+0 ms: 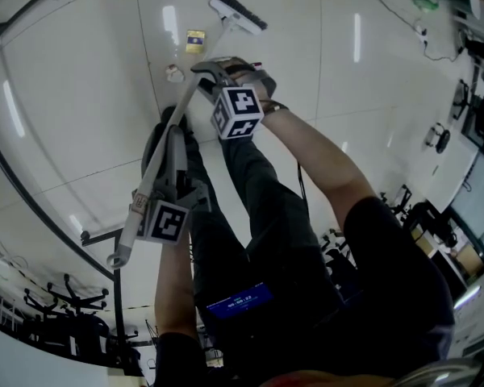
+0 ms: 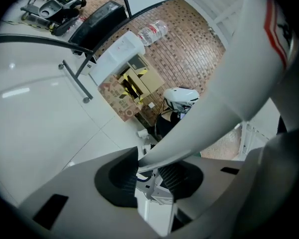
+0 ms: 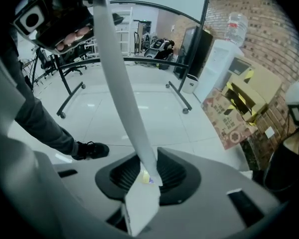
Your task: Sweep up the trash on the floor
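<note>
White floor tiles (image 1: 81, 95) fill the head view. The broom (image 1: 238, 10) has its head up top, with a yellow scrap (image 1: 195, 40) and a white scrap (image 1: 174, 73) lying near its handle (image 1: 185, 107). The right tongs (image 1: 208, 72) sit further along it than the left tongs (image 1: 171, 147).

Left gripper view: the left tongs (image 2: 149, 176) are clenched on the handle (image 2: 214, 113).

Right gripper view: the right tongs (image 3: 148, 176) are squeezing the handle (image 3: 122, 93) too, and there's a black shoe (image 3: 92, 150) on the floor.

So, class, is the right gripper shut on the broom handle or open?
Shut: the right gripper has its ribbed pads pressed on both sides of the white broom handle.
</note>
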### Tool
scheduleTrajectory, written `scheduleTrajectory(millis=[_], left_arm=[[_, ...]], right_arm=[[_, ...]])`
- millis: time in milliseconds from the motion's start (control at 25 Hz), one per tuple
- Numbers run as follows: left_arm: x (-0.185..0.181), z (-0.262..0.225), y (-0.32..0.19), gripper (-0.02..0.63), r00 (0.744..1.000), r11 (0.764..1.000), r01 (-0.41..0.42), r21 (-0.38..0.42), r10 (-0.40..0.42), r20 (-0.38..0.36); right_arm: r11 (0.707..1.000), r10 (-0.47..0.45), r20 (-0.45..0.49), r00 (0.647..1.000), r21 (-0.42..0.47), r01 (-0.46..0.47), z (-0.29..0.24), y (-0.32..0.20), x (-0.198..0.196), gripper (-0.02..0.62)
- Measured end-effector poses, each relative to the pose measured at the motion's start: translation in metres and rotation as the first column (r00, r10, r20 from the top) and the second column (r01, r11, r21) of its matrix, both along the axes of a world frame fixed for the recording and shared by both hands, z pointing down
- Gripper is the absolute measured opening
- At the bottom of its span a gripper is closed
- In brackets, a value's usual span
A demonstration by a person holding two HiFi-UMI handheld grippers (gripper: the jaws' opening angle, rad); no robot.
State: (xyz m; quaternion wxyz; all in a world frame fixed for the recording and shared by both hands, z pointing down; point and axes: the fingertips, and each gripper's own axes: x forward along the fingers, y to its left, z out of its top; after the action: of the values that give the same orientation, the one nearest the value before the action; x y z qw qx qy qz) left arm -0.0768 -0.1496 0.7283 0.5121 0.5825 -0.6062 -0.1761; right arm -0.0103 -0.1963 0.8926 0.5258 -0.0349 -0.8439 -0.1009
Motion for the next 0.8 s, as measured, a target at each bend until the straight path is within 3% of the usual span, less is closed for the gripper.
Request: scheduleTrajectory(millis=[160,400,800], left_arm=[[-0.005,0.001,0.017,0.118,1.000,1.000,0.008,-0.014,-0.008,0.006],[-0.013,-0.004,0.040,0.117,1.000,0.999,0.023,-0.044,-0.023,0.001],[-0.014,-0.018,0.055,0.117,0.994,0.997,-0.073,-0.033,0.075,0.085]], right_arm=[[1.000,-0.010,0.010,1.000,-0.027,0.010,0.000,0.018,-0.005,0.121],[0.998,0.055,0.055,0.997,-0.043,-0.052,-0.005,0.043,-0.013,0.123],[0.975,0.218,0.112,0.970,-0.064,-0.212,-0.015,0.059,-0.021,0.127]])
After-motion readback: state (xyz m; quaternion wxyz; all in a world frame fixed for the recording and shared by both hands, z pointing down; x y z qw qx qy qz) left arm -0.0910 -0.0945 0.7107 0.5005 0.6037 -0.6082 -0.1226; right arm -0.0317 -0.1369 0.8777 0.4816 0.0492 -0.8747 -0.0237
